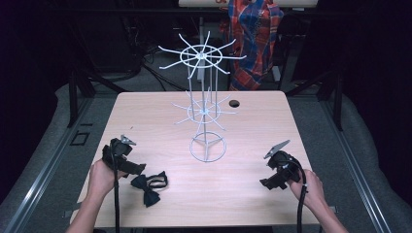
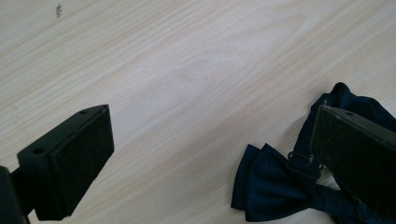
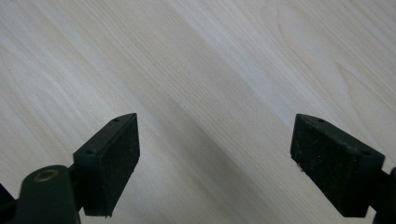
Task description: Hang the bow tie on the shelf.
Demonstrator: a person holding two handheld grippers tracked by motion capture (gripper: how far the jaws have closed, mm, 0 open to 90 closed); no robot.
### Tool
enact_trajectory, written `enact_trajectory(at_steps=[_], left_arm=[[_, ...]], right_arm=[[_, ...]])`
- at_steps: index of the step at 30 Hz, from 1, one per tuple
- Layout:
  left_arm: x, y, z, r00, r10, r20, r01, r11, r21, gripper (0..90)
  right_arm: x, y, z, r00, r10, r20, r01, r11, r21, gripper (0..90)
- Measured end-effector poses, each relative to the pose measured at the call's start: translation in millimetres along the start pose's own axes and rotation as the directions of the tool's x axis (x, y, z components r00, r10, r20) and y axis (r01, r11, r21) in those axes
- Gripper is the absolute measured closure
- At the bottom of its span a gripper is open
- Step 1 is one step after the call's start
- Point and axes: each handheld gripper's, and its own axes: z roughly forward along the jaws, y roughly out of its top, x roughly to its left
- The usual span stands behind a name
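Navy bow tie (image 1: 148,187) lies flat near the bench's (image 1: 252,121) near-left corner, long axis diagonal. Left tool (image 1: 127,164) beside it and right tool (image 1: 272,180) both gape, holding nothing.

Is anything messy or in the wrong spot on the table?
A little. The dark bow tie lies crumpled flat on the table beside the left gripper, its strap looped loosely, while the white wire rack stands upright with all its hooks bare. Nothing looks broken or spilled.
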Motion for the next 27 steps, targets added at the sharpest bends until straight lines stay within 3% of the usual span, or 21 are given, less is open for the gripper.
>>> enact_trajectory(at_steps=[14,19,21,27], left_arm=[[-4.9,1.1,0.1,0.9993,0.025,0.028,-0.025,0.9997,-0.005,0.0],[-9.4,5.0,3.8,0.9982,0.039,0.045,-0.039,0.9992,0.008,0.0],[-13.7,6.6,7.6,0.9966,0.065,0.05,-0.066,0.9976,0.022,0.0],[-15.6,6.9,9.1,0.9958,0.066,0.064,-0.068,0.9975,0.022,0.0]], right_arm=[[4.4,3.8,4.6,0.9997,-0.018,-0.014,0.018,1.0,0.018,15.3],[3.4,1.9,5.2,0.9997,-0.022,-0.013,0.022,0.999,0.029,15.3],[3.6,1.5,4.2,0.9998,-0.019,-0.011,0.019,0.999,0.025,15.3],[5.0,2.1,4.9,0.9995,-0.022,-0.022,0.023,0.999,0.03,15.4]])
